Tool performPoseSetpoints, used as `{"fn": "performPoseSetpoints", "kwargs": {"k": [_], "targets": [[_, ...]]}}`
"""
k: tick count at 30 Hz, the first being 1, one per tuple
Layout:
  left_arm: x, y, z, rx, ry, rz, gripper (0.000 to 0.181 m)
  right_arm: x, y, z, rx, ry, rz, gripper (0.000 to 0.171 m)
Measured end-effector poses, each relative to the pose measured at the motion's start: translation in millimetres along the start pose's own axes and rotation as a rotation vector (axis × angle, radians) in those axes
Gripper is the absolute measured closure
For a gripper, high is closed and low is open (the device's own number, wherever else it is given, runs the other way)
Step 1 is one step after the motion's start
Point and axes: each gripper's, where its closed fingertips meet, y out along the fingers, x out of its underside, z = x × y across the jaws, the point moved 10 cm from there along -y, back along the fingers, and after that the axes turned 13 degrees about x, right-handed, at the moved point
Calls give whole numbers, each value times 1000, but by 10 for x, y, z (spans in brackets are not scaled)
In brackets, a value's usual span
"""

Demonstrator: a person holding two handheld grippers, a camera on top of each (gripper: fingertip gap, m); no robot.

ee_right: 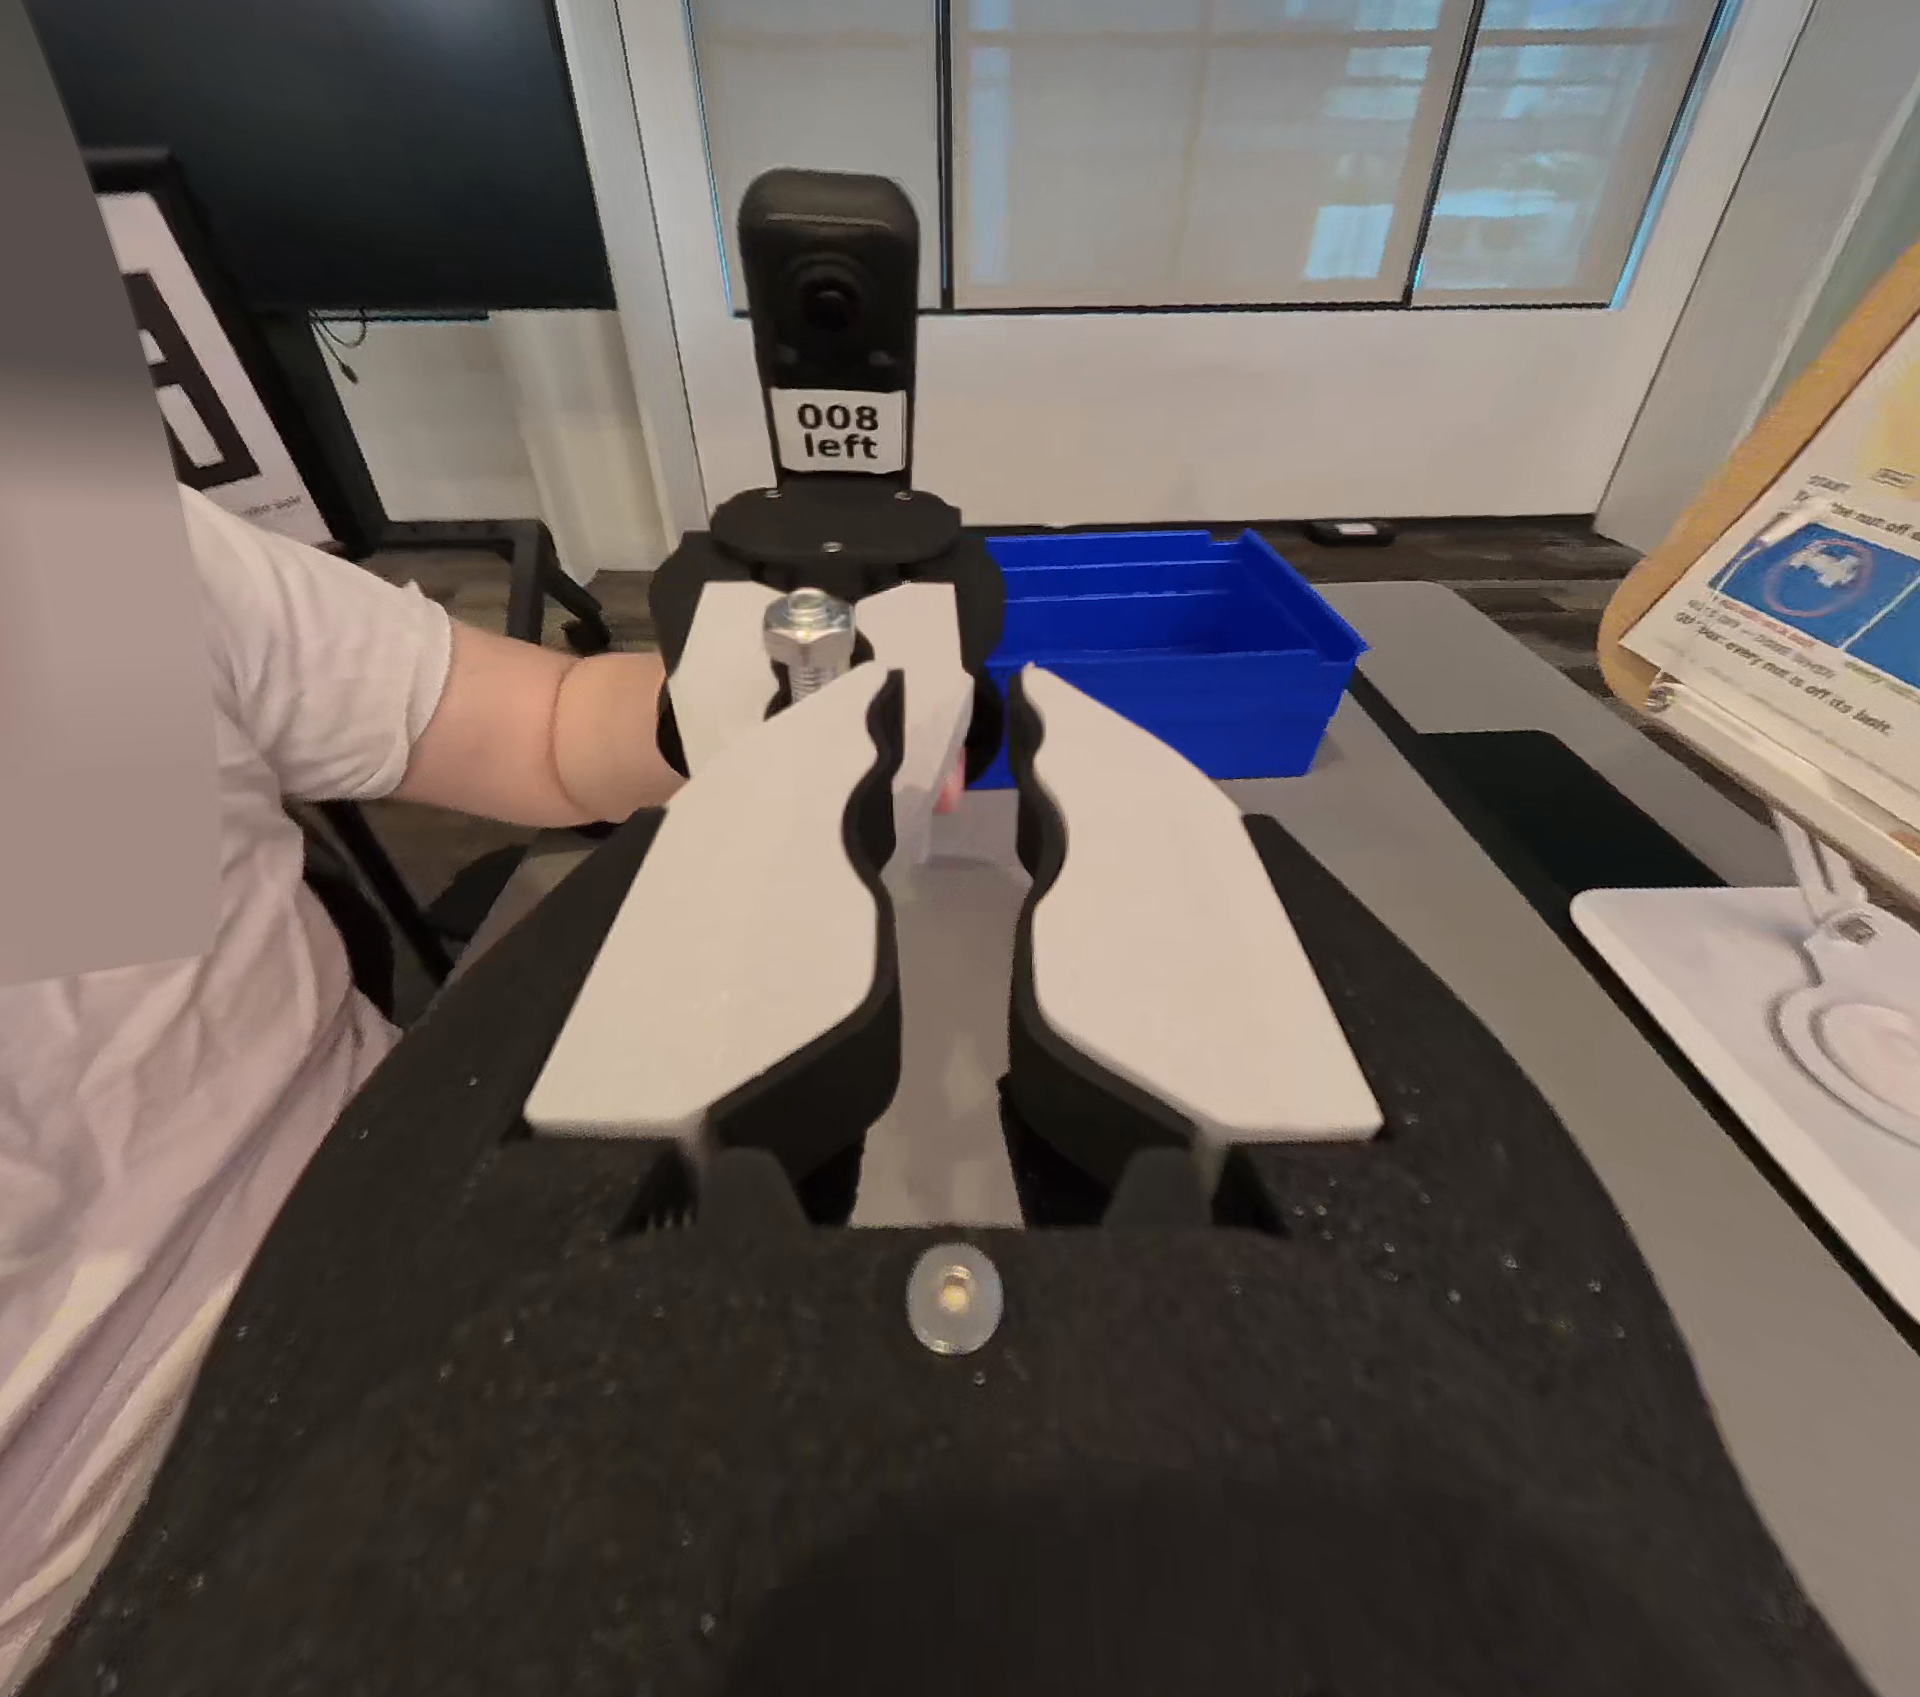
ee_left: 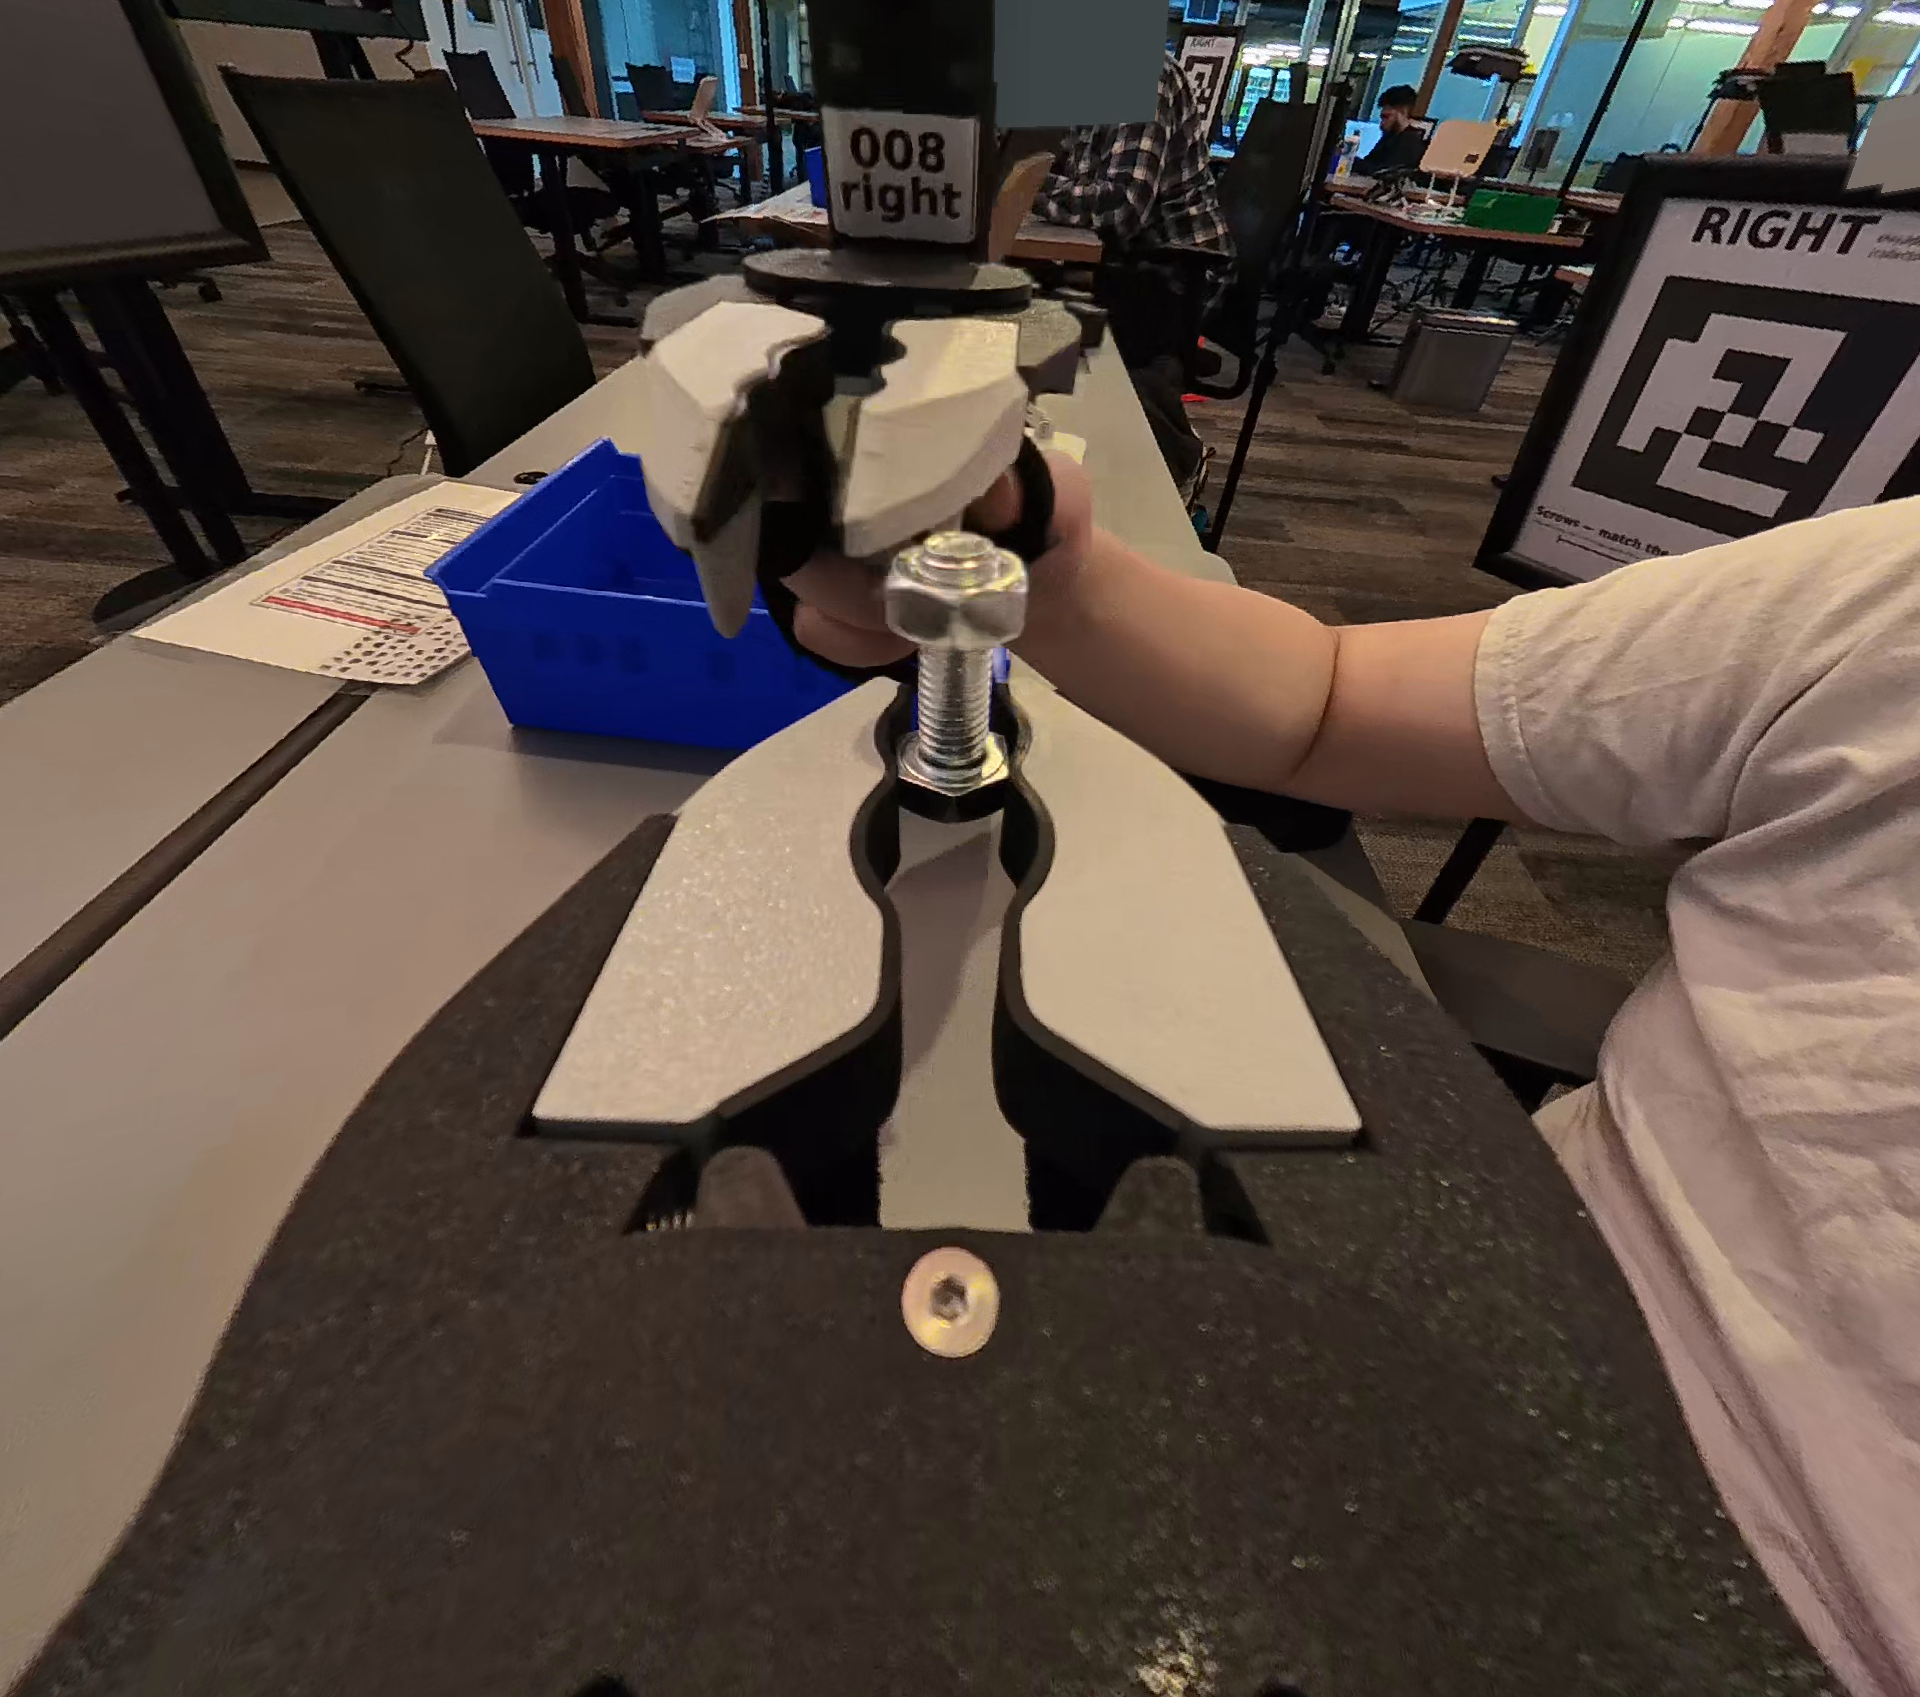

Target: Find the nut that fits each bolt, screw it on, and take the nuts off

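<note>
Upright, threaded steel bolt (ee_left: pixel 951 712), hexagonal nut (ee_left: pixel 956 598).

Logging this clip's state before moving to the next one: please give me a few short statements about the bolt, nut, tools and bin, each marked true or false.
1. The left tool grips the bolt by its head end, threads pointing up. True.
2. The nut sits near the head of the bolt. False: it sits at the free tip of the threads.
3. The right tool is clamped on the nut. False: it is open and holds nothing.
4. A blue bin stands on the table beyond the tools. True.
</note>
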Motion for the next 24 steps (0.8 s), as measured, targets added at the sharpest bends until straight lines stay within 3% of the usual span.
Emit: {"fn": "performPoseSetpoints", "kwargs": {"k": [6,12,14,17,24], "targets": [[25,23,-10,1,-3,-19,168,-59,66,-212,-108,-24,5,149],[18,21,-4,-18,3,-24,168,-14,70,-150,-73,-44,-33,144],[12,-2,-17,1,-11,-3,168,-6,25,-45,-18,-5,-6,154],[14,-2,-21,-5,-7,-10,168,-26,19,-66,-86,36,14,152],[25,37,3,0,0,-27,168,-24,117,-248,-66,-92,-36,149]]}}
